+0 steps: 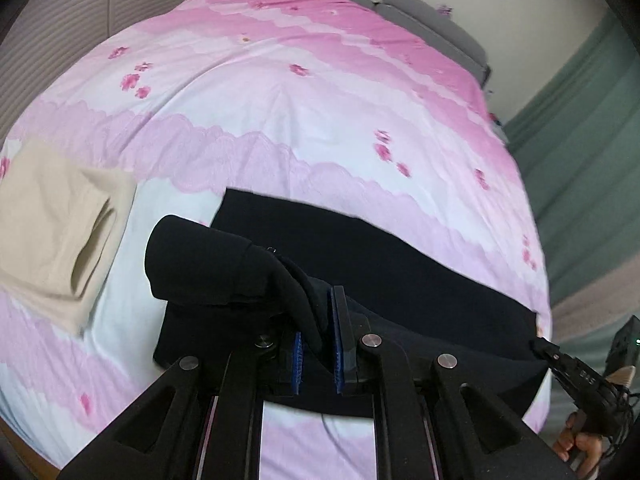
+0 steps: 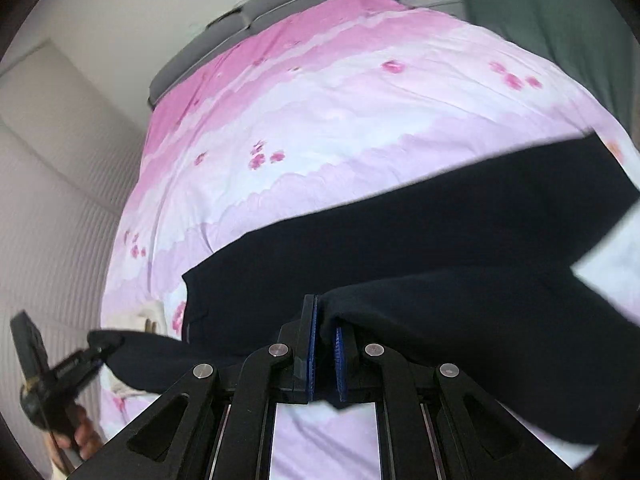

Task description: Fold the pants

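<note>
The dark pants (image 1: 400,280) lay across the near end of the pink bedspread (image 1: 280,100), the left gripper (image 1: 318,344) and right gripper (image 2: 324,356) each clamped on a lifted near-edge fold, apparently to carry that edge over evenly

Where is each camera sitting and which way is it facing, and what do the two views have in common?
Left wrist: rides the left gripper, looking along its jaws across the pink bedspread toward the grey headboard; the jaws pinch the dark pants; the right gripper and hand show low right; a beige garment lies left.
Right wrist: rides the right gripper, facing the same headboard; jaws shut on the pants; left gripper and hand low left.
Shared: bedspread, headboard, pants, each other's gripper.
</note>
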The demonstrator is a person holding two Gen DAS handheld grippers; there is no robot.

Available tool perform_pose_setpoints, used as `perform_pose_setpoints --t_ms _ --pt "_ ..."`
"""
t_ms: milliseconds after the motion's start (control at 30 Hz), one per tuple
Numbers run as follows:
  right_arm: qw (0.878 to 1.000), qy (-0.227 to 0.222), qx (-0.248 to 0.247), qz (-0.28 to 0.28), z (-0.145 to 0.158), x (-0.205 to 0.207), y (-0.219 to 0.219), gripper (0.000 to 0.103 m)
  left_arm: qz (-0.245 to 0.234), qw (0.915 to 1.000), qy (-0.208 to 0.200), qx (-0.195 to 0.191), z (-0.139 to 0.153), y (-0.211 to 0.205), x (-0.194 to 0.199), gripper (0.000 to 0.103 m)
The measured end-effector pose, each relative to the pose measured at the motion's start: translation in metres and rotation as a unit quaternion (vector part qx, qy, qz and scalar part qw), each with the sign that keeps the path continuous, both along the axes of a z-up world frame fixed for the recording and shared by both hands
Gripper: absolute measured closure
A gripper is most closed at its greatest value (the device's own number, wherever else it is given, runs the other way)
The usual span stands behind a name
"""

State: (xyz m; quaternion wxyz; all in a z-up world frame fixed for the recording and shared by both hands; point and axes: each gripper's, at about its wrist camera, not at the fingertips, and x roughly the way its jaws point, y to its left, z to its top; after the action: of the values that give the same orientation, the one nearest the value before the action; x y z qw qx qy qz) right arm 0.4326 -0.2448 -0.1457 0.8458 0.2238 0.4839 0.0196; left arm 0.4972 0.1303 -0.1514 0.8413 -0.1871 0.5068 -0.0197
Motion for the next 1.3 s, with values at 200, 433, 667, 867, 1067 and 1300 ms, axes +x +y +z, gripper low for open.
perform_pose_setpoints --t_ms 200,433,667,867,1067,1300 --pt "0.998 0.031 -0.006 0.047 -0.043 0.087 0.009 0.094 0.022 0.998 0.048 0.034 -0.046 -0.012 0.068 0.09" --pt "0.991 0.1 -0.014 0.083 -0.109 0.171 0.015 0.094 0.027 0.9889 0.128 0.071 -0.106 -0.013 0.134 0.09" --pt "0.983 0.153 -0.036 0.097 -0.139 0.213 0.027 0.087 0.042 0.9778 0.198 0.055 -0.134 -0.004 0.169 0.079" --pt "0.985 0.146 0.004 0.094 -0.125 0.22 0.032 0.048 0.047 0.9898 0.111 0.077 -0.079 0.002 0.174 0.02" --pt "0.99 0.065 -0.021 0.125 -0.067 0.188 0.052 0.037 -0.092 0.9853 0.029 0.141 -0.03 -0.048 0.131 0.02" --pt "0.989 0.011 -0.076 0.124 -0.012 0.107 0.041 0.032 -0.233 0.9595 -0.05 0.149 0.011 -0.113 0.042 0.02"
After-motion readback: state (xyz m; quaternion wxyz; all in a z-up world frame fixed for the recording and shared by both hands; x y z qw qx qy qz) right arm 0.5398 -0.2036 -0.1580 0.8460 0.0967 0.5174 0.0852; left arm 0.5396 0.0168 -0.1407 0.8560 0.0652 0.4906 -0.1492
